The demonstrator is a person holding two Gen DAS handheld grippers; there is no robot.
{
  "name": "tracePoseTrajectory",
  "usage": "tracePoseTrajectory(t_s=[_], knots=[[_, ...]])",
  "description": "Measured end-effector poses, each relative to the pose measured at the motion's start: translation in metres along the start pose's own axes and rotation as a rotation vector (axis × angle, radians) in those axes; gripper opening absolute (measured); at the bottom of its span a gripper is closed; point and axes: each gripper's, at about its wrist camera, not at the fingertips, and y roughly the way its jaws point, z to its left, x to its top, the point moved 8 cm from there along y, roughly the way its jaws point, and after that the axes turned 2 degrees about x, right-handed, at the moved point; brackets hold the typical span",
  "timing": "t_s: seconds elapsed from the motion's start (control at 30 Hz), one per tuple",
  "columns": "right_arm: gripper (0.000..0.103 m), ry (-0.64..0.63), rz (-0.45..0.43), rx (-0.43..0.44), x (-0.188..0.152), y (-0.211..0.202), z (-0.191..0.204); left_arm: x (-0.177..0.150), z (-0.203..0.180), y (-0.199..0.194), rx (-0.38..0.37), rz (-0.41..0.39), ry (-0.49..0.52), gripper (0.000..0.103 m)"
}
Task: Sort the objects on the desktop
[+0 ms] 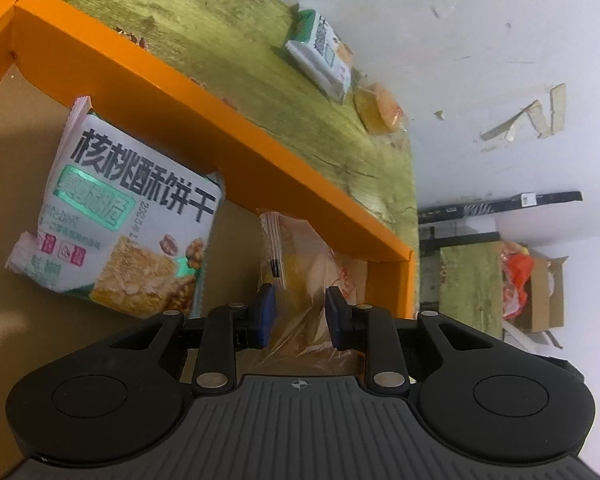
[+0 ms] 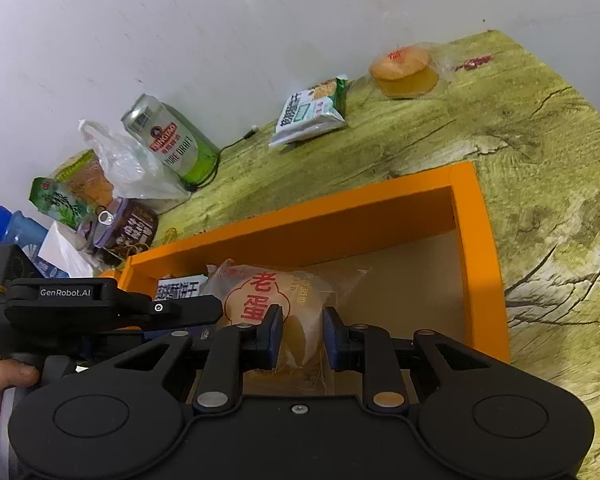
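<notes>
An orange box (image 1: 220, 140) (image 2: 480, 260) with a brown floor lies on the green wood-grain table (image 2: 540, 160). Inside it lies a walnut biscuit packet (image 1: 132, 216) (image 2: 178, 290). My left gripper (image 1: 300, 314) is over the box, shut on the clear wrapper of a yellow cake (image 1: 300, 264). My right gripper (image 2: 300, 334) hangs over the box too, shut on a wrapped cake with red characters (image 2: 260, 292). In the right wrist view the left gripper (image 2: 216, 308) comes in from the left, its tip at that wrapper's edge. I cannot tell whether both hold the same packet.
Beyond the box another biscuit packet (image 2: 312, 112) (image 1: 320, 56) and another wrapped cake (image 2: 404, 72) (image 1: 380, 110) lie near the wall. A beer can (image 2: 172, 140), a plastic bag (image 2: 120, 164), a green packet (image 2: 60, 200), a purple-lidded jar (image 2: 124, 228) and a blue bottle (image 2: 8, 224) crowd the left. A hand (image 2: 4, 376) shows at the left edge.
</notes>
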Motion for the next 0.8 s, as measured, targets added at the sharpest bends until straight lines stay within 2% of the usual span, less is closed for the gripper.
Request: tracePoseTrajectory(t_s=[0.37, 0.53, 0.57, 0.8], knots=[[0.021, 0.011, -0.007, -0.035, 0.004, 0.007, -0.004, 0.000, 0.009, 0.002, 0.060, 0.032, -0.027, 0.036], [0.022, 0.038, -0.020, -0.051, 0.007, 0.001, -0.006, -0.005, 0.001, -0.011, 0.119, 0.042, 0.059, 0.041], [0.024, 0.043, -0.022, -0.051, 0.008, -0.001, -0.006, -0.005, 0.001, -0.013, 0.127, 0.045, 0.062, 0.043], [0.024, 0.027, 0.014, -0.043, 0.005, 0.002, -0.003, -0.008, 0.006, -0.005, 0.178, 0.077, 0.052, 0.043]])
